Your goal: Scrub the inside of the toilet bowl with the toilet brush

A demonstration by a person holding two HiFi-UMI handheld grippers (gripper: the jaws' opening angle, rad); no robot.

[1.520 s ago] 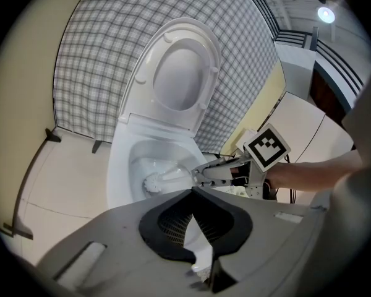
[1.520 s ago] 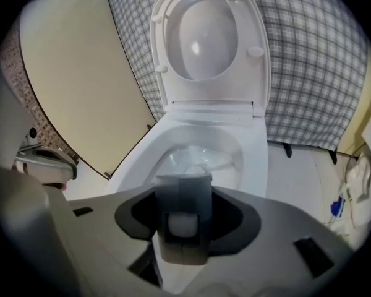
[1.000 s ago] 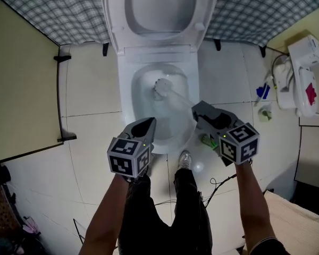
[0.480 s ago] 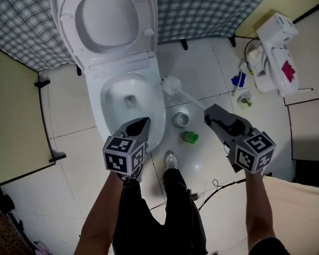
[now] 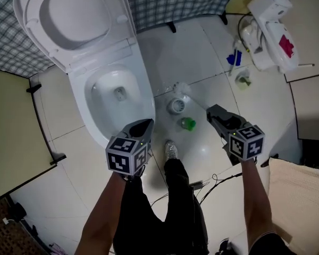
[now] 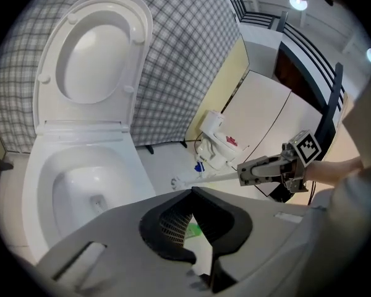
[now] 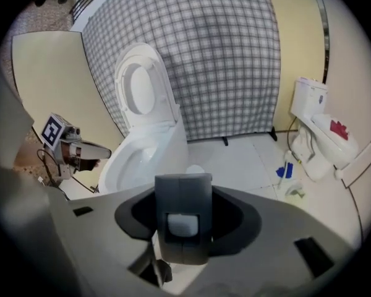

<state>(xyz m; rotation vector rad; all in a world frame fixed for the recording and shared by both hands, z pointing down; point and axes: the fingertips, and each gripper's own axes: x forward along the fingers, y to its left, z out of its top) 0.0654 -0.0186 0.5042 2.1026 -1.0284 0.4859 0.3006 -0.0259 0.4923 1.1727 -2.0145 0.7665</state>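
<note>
Head view looks steeply down on a white toilet bowl (image 5: 147, 97) at upper left, its lid (image 5: 69, 15) raised against a checked curtain (image 5: 175, 1), with pale floor tiles (image 5: 202, 62) spreading to the right. The toilet brush (image 5: 182, 87) is outside the bowl, over the tiles just right of the toilet. Its white bristled head lies close above a round holder (image 5: 176, 106) on the floor, and whether the two touch cannot be made out. The thin handle runs down and right into the right gripper (image 5: 211, 110). In the right gripper view the jaws are closed on the white end of the handle, which shows between the pads. The left gripper (image 5: 147, 122) hangs over the front edge of the bowl's rim; in the left gripper view its jaws meet at the tips with nothing between them. A small green thing (image 5: 187, 124) lies on the tiles just below the holder, between the two grippers, and the person's shoe (image 5: 171, 150) stands below that. A white appliance (image 5: 268, 28) sits on the floor at upper right.
</note>
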